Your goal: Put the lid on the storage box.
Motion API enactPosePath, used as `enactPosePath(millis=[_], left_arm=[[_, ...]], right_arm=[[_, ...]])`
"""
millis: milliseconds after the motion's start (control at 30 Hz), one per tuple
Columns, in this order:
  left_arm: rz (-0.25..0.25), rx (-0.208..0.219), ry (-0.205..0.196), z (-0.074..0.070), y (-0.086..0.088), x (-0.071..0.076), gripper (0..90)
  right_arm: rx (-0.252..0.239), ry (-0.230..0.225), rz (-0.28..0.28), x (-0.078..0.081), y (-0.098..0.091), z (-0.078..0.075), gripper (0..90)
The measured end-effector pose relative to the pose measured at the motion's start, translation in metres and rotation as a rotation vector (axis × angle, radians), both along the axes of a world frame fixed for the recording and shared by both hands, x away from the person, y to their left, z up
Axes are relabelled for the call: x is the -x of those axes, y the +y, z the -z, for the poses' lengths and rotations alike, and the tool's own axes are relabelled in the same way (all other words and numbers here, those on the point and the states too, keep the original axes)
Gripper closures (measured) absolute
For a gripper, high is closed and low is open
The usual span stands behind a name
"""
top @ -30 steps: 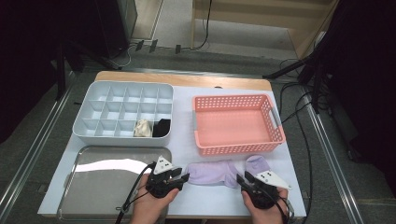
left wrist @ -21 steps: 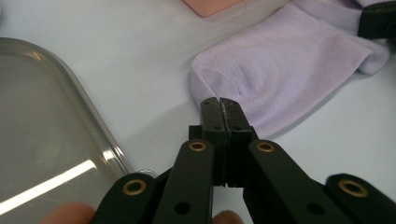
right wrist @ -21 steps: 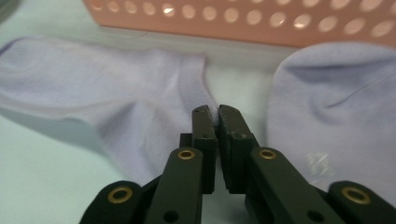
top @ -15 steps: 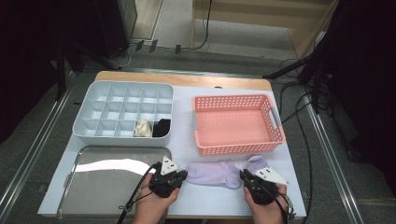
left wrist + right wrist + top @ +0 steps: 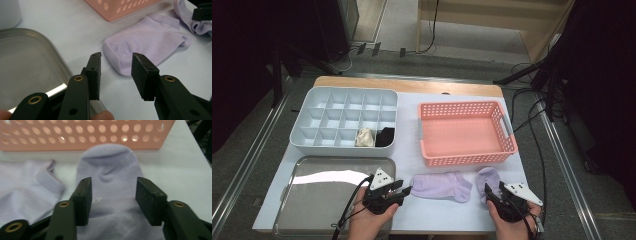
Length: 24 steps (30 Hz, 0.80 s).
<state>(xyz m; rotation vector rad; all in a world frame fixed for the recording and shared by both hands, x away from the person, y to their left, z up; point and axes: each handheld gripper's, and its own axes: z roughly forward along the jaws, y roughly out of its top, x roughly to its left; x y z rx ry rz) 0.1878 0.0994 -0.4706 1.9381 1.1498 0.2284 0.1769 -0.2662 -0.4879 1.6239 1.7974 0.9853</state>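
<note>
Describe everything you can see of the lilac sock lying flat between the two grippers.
The lilac sock is a short ankle sock of soft knit cloth, lying flat on the white table just in front of the pink basket. Its rounded toe points toward the left gripper, whose open jaws stop just short of it. Its cuff end lies beside a second lilac sock.

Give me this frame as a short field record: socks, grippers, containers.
left sock: lilac, flat on table, toe toward left gripper
right sock: lilac, lies under right gripper, near basket
left gripper: jaws just opened, apart, nothing between, just short of left sock's toe
right gripper: jaws just opened, apart, astride right sock, pads not pressing
basket: pink, empty
organizer: grey, cream and black items in two front cells
tray: metal, empty
</note>
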Motion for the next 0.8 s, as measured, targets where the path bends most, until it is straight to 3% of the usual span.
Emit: enactPosePath(millis=[100, 233, 367, 467, 633, 800], left_arm=[[0.002, 0.004, 0.003, 0.000, 0.002, 0.000, 60.8], [0.004, 0.013, 0.004, 0.000, 0.004, -0.001, 60.5], [0.008, 0.015, 0.001, -0.001, 0.005, -0.001, 60.2], [0.019, 0.021, -0.001, -0.001, 0.004, 0.000, 60.5], [0.026, 0.021, -0.003, -0.001, 0.004, 0.000, 60.6], [0.023, 0.032, -0.003, 0.000, 0.005, -0.001, 60.6]], right_arm=[[0.027, 0.024, 0.015, -0.002, 0.000, 0.005, 41.6], [0.093, 0.025, 0.026, -0.002, 0.006, 0.007, 46.2], [0.106, 0.015, 0.032, -0.002, 0.003, 0.007, 75.1], [0.048, 0.013, 0.020, -0.005, -0.003, 0.008, 85.3], [-0.051, 0.002, -0.005, -0.007, -0.011, 0.007, 87.4], [-0.069, -0.073, -0.043, 0.001, -0.004, -0.009, 87.7]])
